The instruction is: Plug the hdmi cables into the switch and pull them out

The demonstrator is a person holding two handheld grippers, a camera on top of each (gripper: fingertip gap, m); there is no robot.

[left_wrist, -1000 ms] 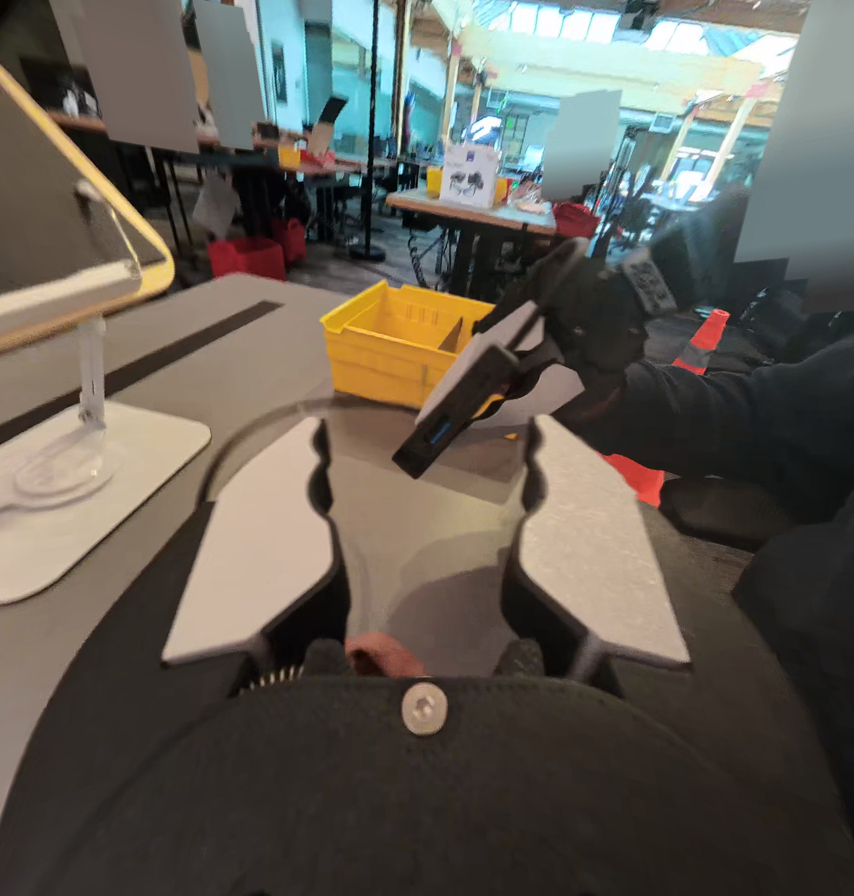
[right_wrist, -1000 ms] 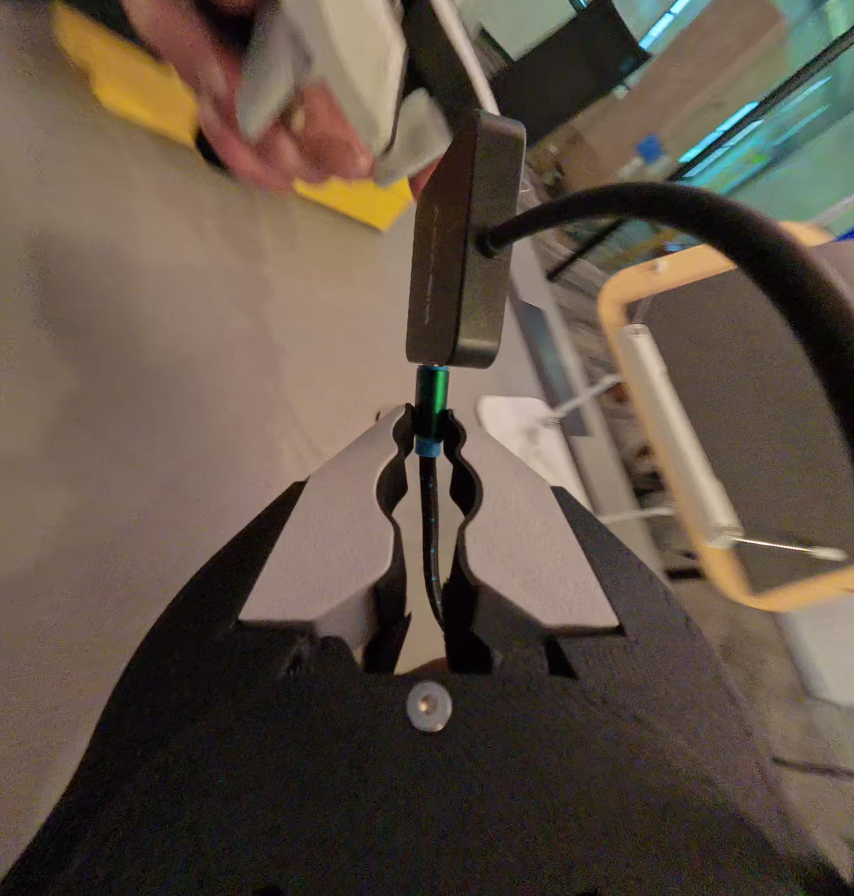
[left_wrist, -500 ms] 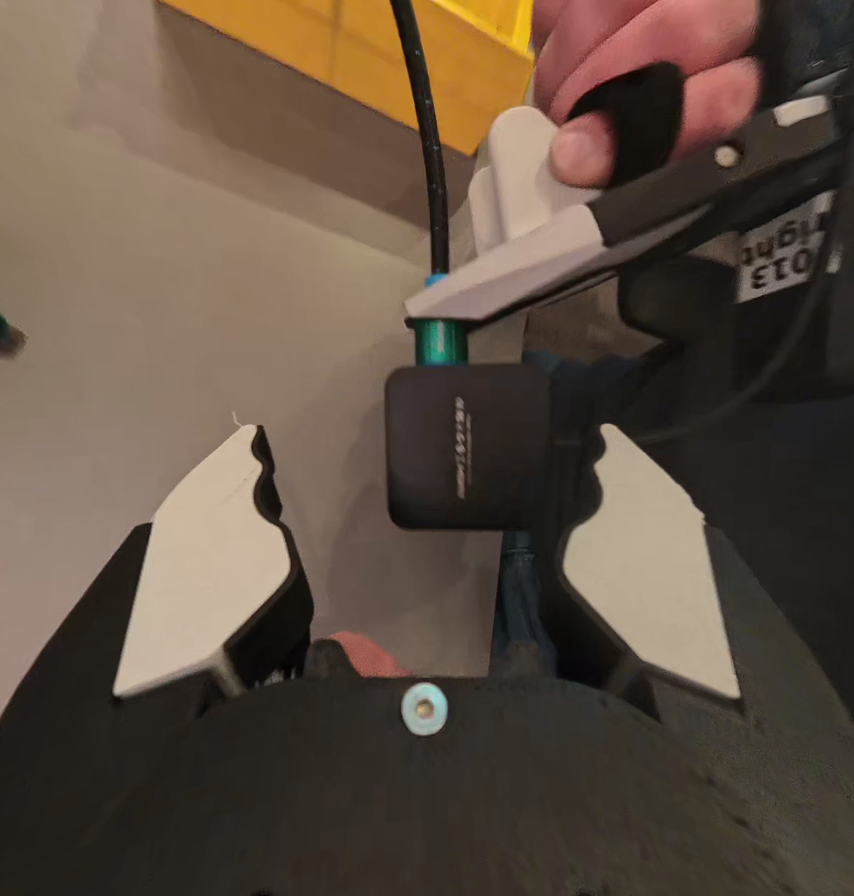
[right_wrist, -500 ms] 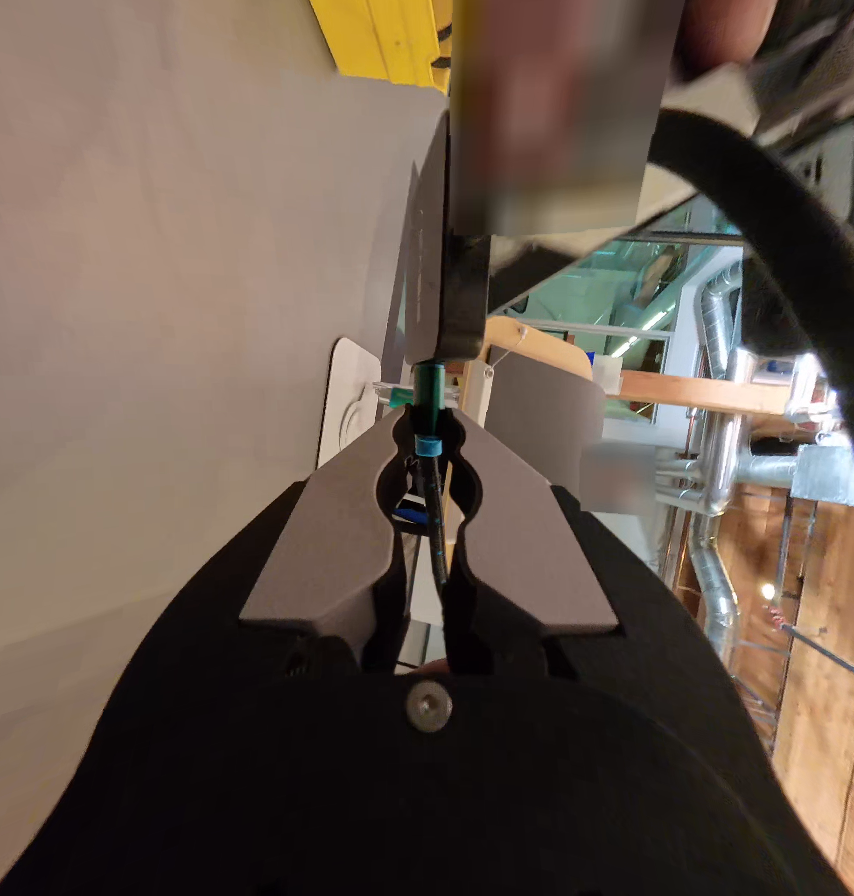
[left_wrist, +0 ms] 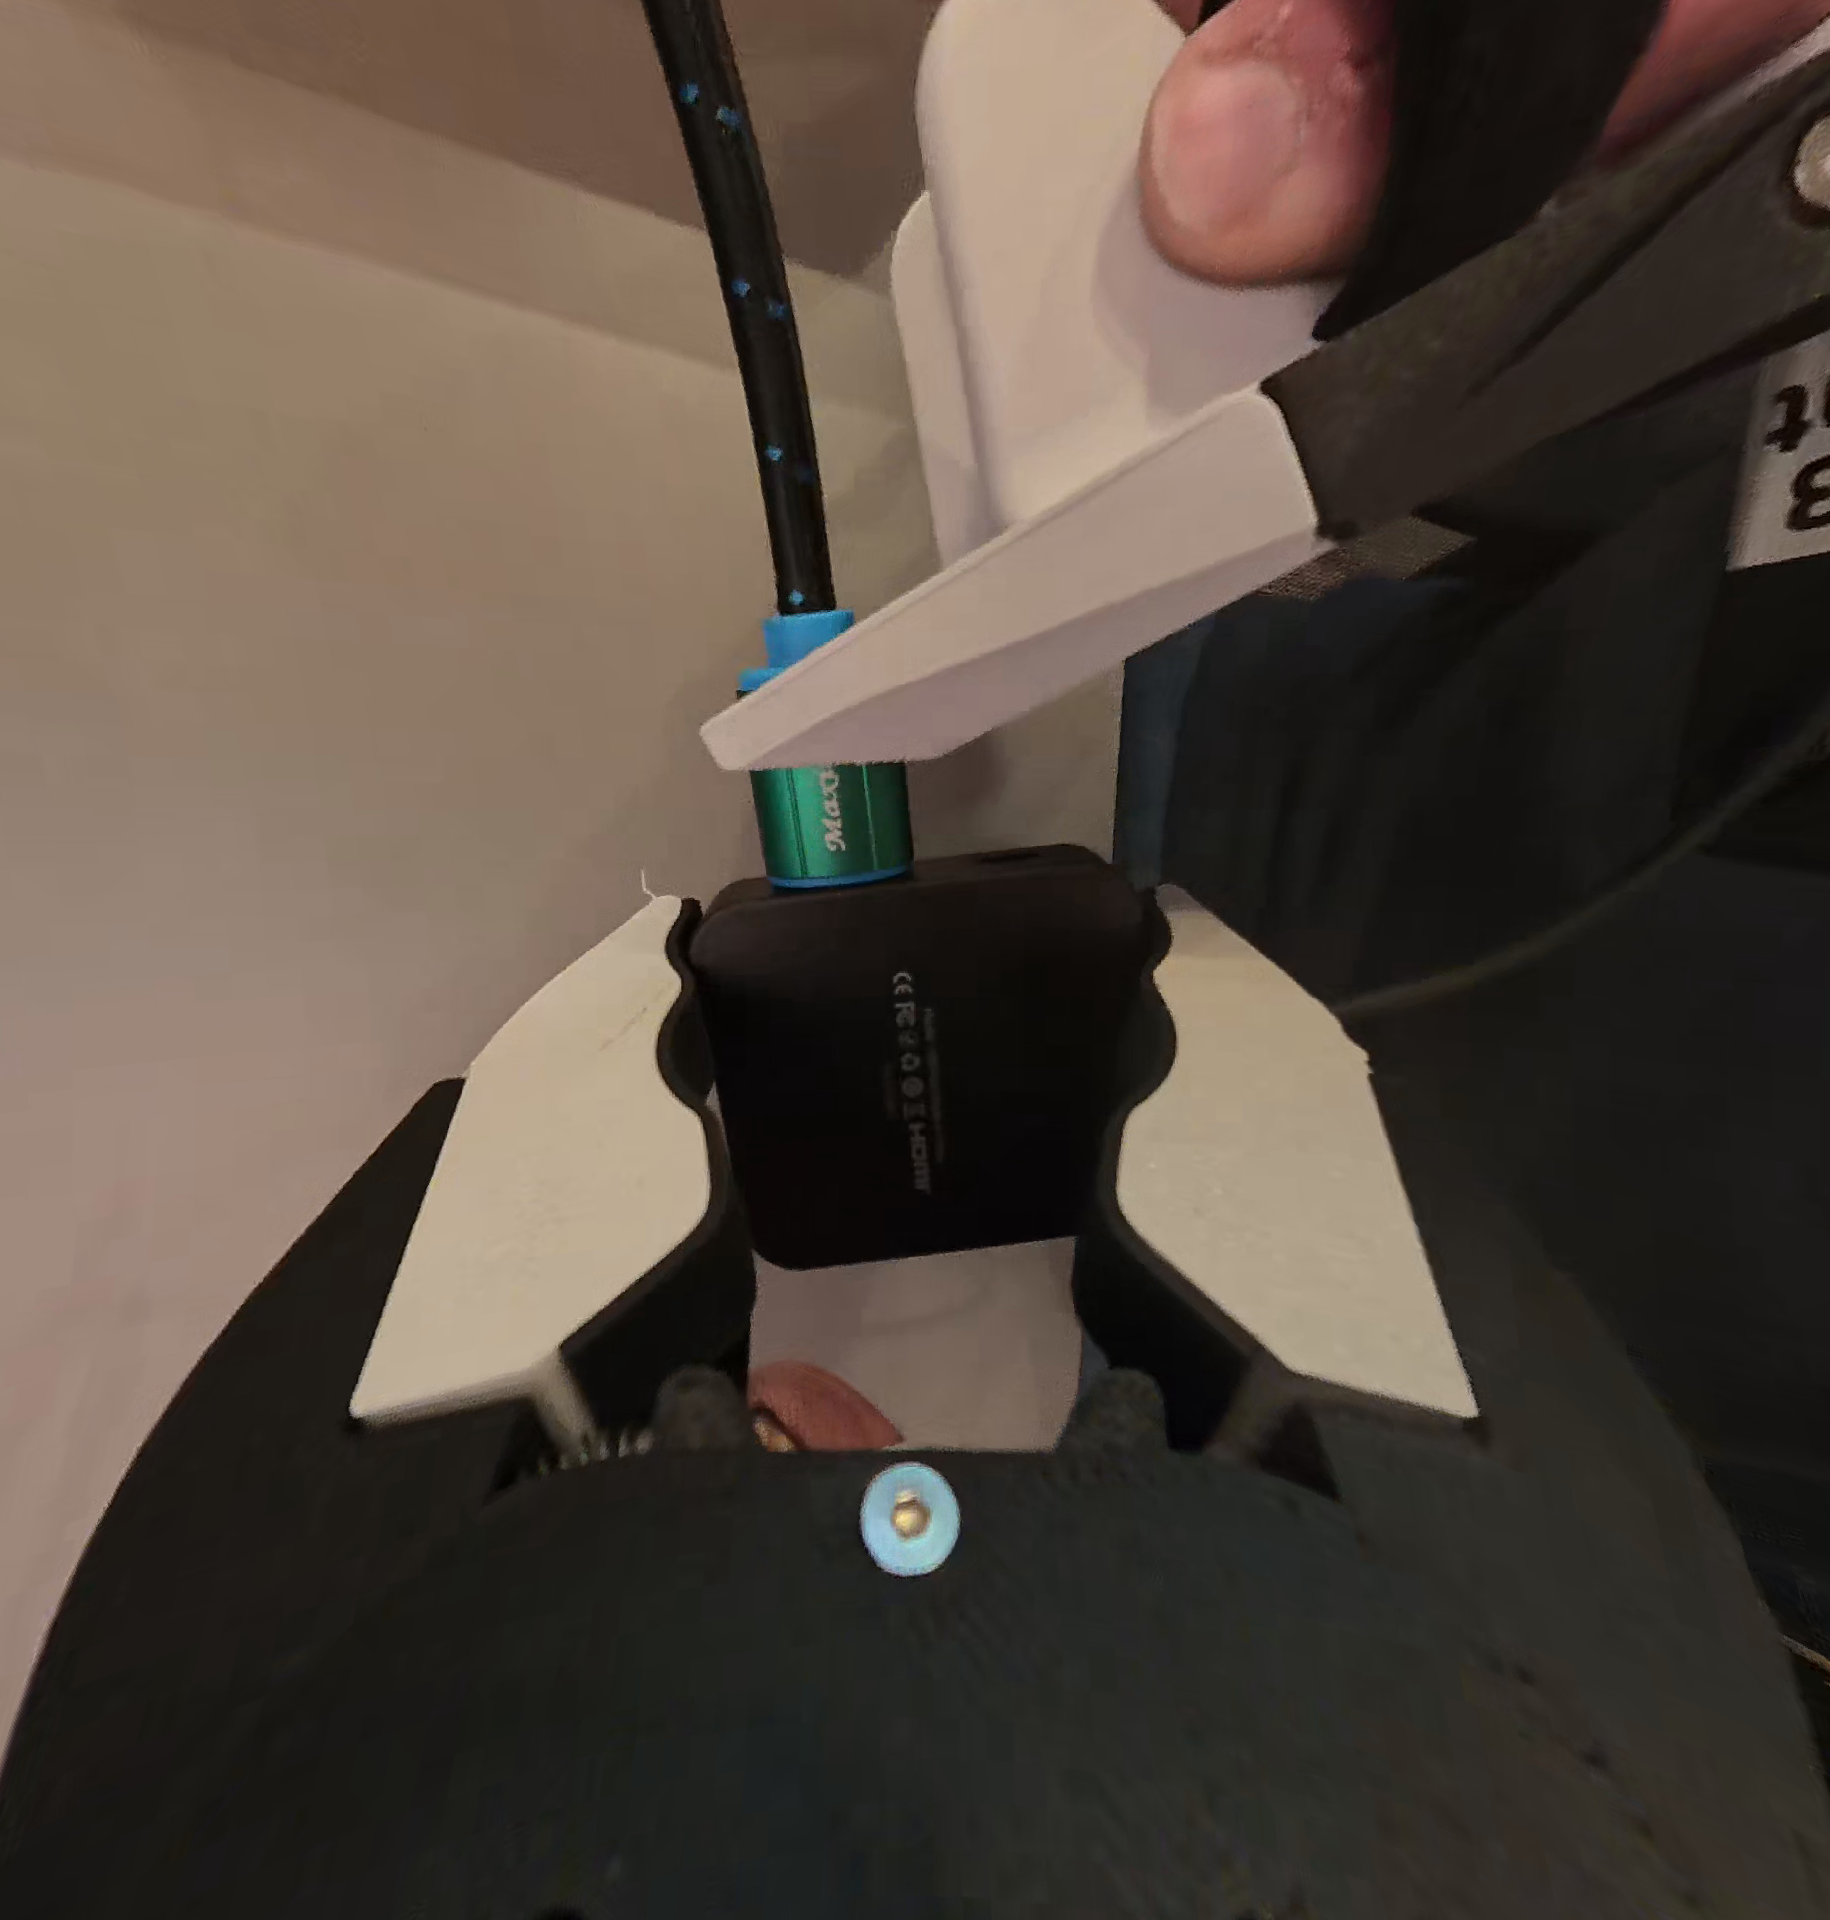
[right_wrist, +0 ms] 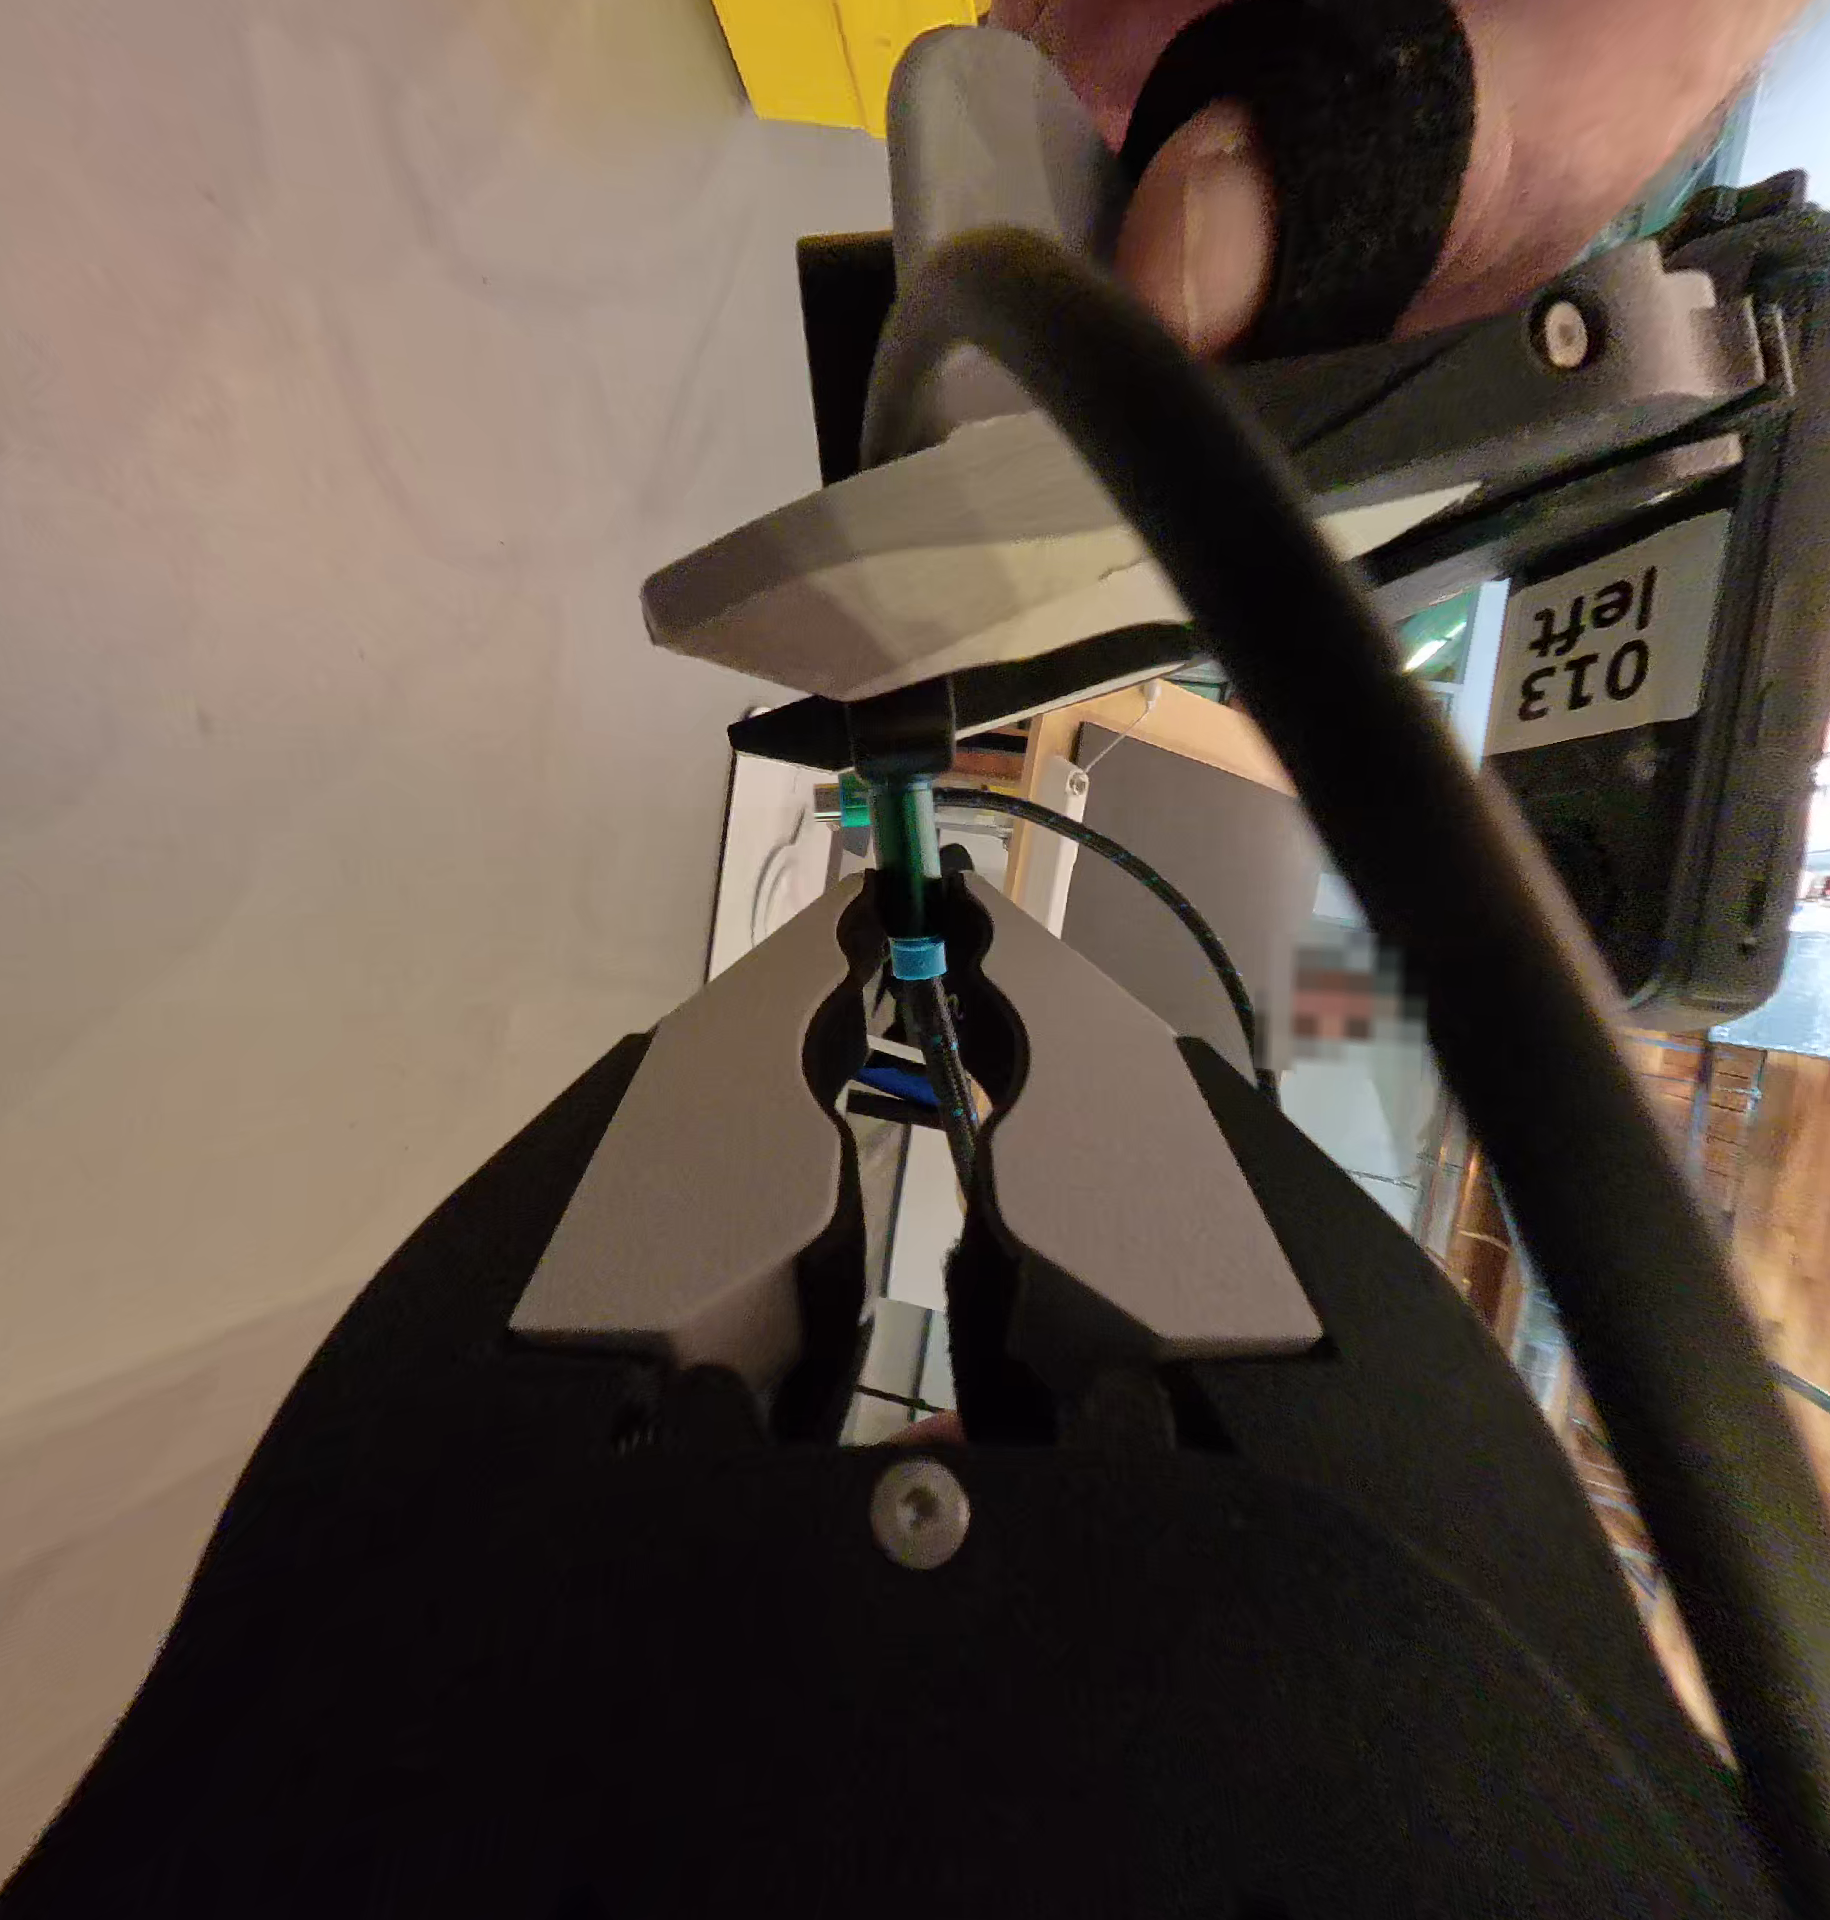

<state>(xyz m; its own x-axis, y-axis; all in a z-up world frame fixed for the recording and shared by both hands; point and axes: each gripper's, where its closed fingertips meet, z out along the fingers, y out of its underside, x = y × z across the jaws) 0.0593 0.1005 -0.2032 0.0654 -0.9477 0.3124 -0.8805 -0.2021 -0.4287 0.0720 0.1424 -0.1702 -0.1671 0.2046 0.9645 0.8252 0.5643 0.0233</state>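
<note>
Left gripper (left_wrist: 921,914) has clamped the switch (left_wrist: 916,1060); right gripper (right_wrist: 913,883) apparently pinches the plug (left_wrist: 833,826).

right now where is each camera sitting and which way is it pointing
Left wrist view: on the left gripper, looking along its fingers at the black switch clamped between them; the right gripper's finger and a thumb show above.
Right wrist view: on the right gripper, facing the switch's edge, its fingers shut on the green hdmi plug; the other gripper and a hand show above.
Shared: both show the plug seated in the switch, seen from opposite ends.
</note>
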